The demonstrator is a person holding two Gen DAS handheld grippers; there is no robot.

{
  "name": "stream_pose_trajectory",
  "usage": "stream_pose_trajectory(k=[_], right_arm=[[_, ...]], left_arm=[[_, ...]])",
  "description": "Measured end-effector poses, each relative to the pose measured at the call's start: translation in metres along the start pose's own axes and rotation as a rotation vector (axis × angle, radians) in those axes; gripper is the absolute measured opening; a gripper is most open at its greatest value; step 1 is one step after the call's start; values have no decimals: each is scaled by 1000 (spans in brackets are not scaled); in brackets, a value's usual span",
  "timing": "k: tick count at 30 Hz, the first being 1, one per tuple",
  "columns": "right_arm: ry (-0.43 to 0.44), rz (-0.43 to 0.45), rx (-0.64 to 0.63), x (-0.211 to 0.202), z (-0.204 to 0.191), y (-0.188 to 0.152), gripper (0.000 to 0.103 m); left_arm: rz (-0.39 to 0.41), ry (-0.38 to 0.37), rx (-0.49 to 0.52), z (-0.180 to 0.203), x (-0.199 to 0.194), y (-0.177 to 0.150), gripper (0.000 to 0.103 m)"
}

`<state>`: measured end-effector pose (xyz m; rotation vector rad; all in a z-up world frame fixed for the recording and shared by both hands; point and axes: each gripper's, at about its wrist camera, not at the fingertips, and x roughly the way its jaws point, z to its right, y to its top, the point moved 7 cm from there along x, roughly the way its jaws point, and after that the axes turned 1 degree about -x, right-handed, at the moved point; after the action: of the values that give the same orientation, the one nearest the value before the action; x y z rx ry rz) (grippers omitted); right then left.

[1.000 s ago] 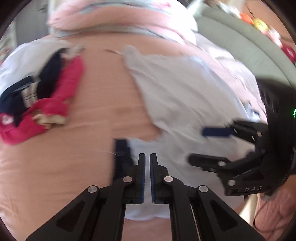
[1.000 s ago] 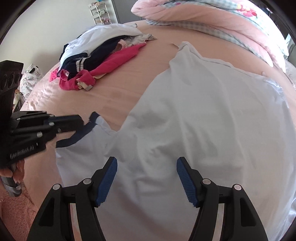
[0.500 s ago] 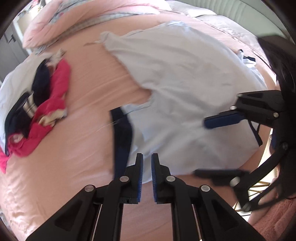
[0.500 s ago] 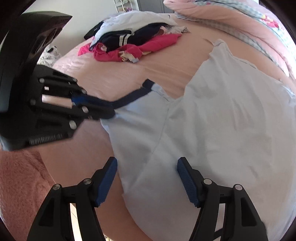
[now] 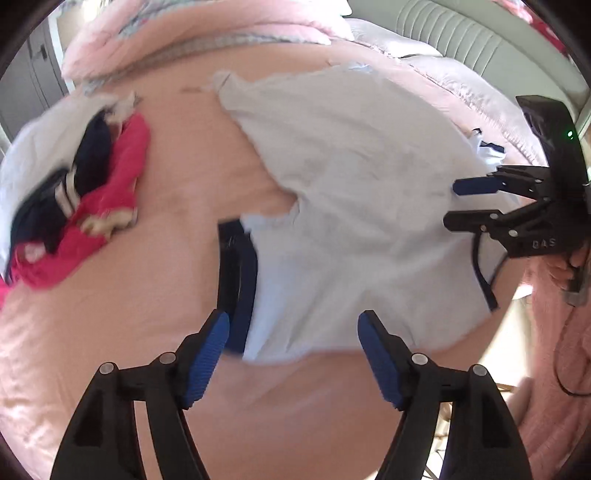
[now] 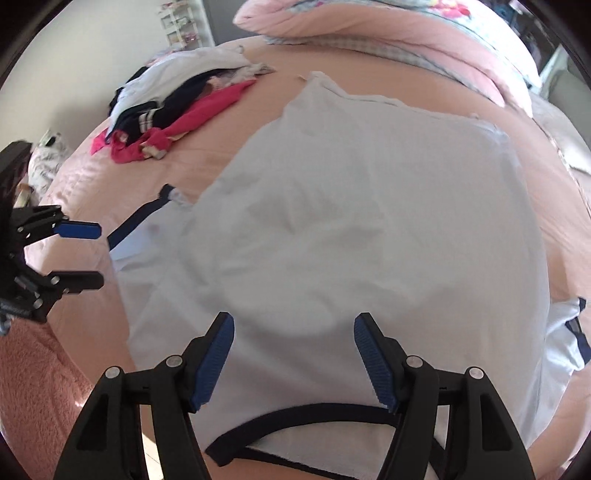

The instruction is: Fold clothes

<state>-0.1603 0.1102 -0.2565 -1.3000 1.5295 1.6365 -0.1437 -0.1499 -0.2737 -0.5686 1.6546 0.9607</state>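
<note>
Pink-sheeted bed (image 5: 155,229) under bright daylight, quilted headboard (image 5: 461,40) at the far right of the left wrist view, pale wall and a shelf rack (image 6: 181,26) at the far left of the right wrist view. Left gripper (image 5: 293,354) spread wide, blue pads apart, nothing between them; hovering over the near hem of a pale blue T-shirt (image 6: 362,221), left pad just beside the navy-trimmed sleeve cuff (image 5: 236,280). Right gripper (image 6: 293,354) likewise spread wide and empty, poised above the shirt's body just short of the navy neckline (image 6: 295,417), which curves across the bottom of the right wrist view between the gripper's black arms. Shirt laid flat and mostly spread on the sheet, lightly rumpled in the middle, near sleeve angled out toward the left gripper, second navy-trimmed sleeve (image 6: 569,339) showing at the right edge. Left gripper also seen side-on at the left border of the right wrist view, near the sleeve cuff but clear of it; right gripper seen side-on at the right border of the left wrist view, over the shirt's edge, green light lit on its housing. Fuzzy pink sleeve (image 5: 554,332) of the person behind the right gripper. Well apart from the shirt, toward the far left of the bed, a heap of other clothes (image 6: 177,107): red, navy with white stripes, and white pieces tangled together. Rolled pink duvet (image 6: 388,33) with a checked and floral lining along the far edge of the bed. Motion blur over the heap in the left wrist view.
</note>
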Motion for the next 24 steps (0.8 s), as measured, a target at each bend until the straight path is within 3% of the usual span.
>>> stream_pose_trajectory(k=[4,7,10,16,18,20,22,24], right_arm=[[-38,-17,-14,16,-1,-14,68],[-79,-56,-125,17,-11,-33,68],[-55,-93,-189,6,-18,-48,68],[27,37,-239,-5,-69,-3,68],[77,48,-253,12,-101,11,68],[81,-4,-296,32,-123,5,68],[85,-55,-339,51,-146,-1,69],[70,-62,-386,54,-156,-8,70]], left_arm=[[34,17,-7,12,5,19,71],[-7,38,11,3,-2,-4,73],[-52,57,39,-4,-10,-25,72],[107,27,-131,-16,-27,-2,72],[54,58,-105,-15,-14,-5,72],[-12,101,-48,-19,-5,-18,73],[-15,84,-54,-25,-11,-31,73],[-54,125,-47,-35,-16,-46,73]])
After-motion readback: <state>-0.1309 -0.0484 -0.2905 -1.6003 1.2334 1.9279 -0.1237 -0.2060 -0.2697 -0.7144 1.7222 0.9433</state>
